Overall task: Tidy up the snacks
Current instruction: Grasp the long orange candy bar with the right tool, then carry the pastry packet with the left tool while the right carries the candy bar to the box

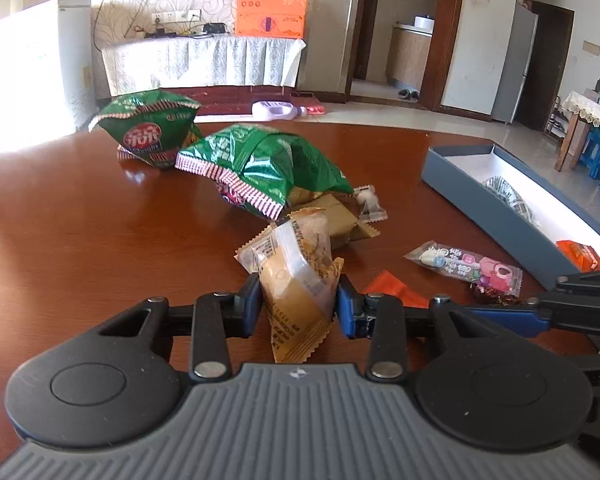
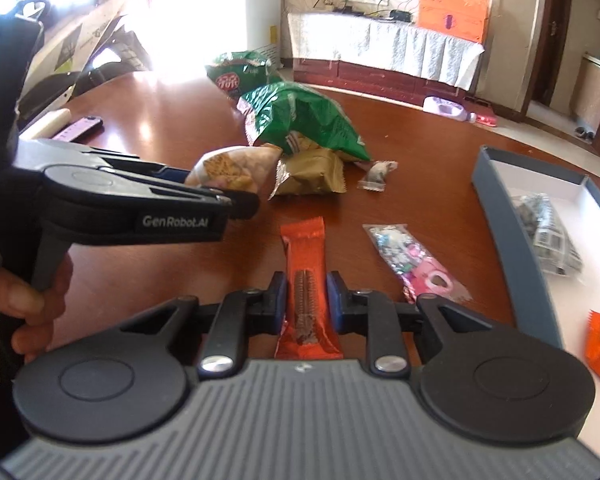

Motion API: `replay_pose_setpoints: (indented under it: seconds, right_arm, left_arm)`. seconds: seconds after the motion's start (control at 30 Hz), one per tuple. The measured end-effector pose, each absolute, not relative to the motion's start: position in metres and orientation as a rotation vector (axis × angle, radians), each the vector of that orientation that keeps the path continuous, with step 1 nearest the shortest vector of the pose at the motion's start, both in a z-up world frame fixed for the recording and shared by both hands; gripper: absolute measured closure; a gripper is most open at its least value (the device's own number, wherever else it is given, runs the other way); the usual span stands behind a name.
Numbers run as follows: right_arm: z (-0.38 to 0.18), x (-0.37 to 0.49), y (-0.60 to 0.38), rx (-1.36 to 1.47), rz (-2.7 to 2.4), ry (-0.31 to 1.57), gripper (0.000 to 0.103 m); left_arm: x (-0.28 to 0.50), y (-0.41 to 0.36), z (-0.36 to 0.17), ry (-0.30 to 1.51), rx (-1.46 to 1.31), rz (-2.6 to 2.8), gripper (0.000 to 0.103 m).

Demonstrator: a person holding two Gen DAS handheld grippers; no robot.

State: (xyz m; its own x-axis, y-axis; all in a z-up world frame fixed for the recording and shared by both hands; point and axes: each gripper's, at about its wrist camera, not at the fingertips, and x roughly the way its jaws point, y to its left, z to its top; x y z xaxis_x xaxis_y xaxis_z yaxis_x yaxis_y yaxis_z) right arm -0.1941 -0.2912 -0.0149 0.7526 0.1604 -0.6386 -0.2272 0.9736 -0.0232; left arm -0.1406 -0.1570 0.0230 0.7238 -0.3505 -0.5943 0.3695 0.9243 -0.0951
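We clamp a clear pastry packet in the left tool and an orange bar in the right tool, just above the table, ready for the blue box nearby.

Beside the grey-blue box (white inside): an orange bar wrapper, green crisp bags with red-and-white striped edges.

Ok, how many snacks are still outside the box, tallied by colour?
Green bags: 2
Tan packets: 2
Orange bar: 1
Pink packet: 1
Small clear candy: 1
Total: 7
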Motion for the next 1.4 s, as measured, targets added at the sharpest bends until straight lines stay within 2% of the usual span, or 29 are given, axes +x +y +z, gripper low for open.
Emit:
replay_pose_setpoints:
  seconds: [0.3,0.5,0.57,0.63,0.7,0.73,0.8,0.83,0.9,0.93,0.97,1.07,1.4]
  right_arm:
    - [-0.004,-0.223,-0.301,-0.057,0.178,0.660,0.079]
    - [-0.025,-0.229,-0.302,-0.073,0.188,0.749,0.077]
    - [-0.027,-0.230,-0.306,-0.059,0.182,0.744,0.070]
    - [-0.028,-0.227,-0.310,-0.049,0.173,0.744,0.047]
    - [-0.028,-0.223,-0.308,-0.062,0.176,0.730,0.045]
    - [-0.029,-0.221,-0.305,-0.081,0.175,0.724,0.045]
    - [-0.031,-0.215,-0.300,-0.110,0.179,0.718,0.043]
    - [-0.031,-0.213,-0.298,-0.118,0.184,0.720,0.043]
    - [-0.028,-0.209,-0.294,-0.112,0.201,0.743,0.048]
    - [-0.026,-0.209,-0.291,-0.117,0.201,0.745,0.070]
    - [-0.025,-0.210,-0.288,-0.135,0.199,0.743,0.080]
    - [-0.024,-0.215,-0.283,-0.140,0.217,0.746,0.080]
    - [-0.002,-0.231,-0.306,-0.064,0.167,0.666,0.080]
  left_arm:
    - [-0.162,-0.161,0.037,0.628,0.069,-0.379,0.060]
    - [-0.163,-0.162,0.024,0.693,0.112,-0.384,0.059]
    - [-0.160,-0.160,0.016,0.732,0.116,-0.389,0.057]
    - [-0.159,-0.158,0.013,0.722,0.123,-0.379,0.052]
    - [-0.156,-0.157,0.012,0.719,0.130,-0.372,0.043]
    - [-0.154,-0.156,0.011,0.721,0.129,-0.369,0.032]
    - [-0.150,-0.154,0.008,0.732,0.119,-0.365,0.030]
    - [-0.151,-0.153,0.008,0.725,0.120,-0.368,0.030]
    - [-0.152,-0.154,0.008,0.716,0.135,-0.384,0.042]
    - [-0.152,-0.154,0.009,0.712,0.134,-0.398,0.053]
    - [-0.151,-0.152,0.009,0.716,0.121,-0.404,0.054]
    - [-0.148,-0.146,0.011,0.722,0.051,-0.429,0.058]
    - [-0.158,-0.156,0.033,0.651,0.045,-0.435,0.059]
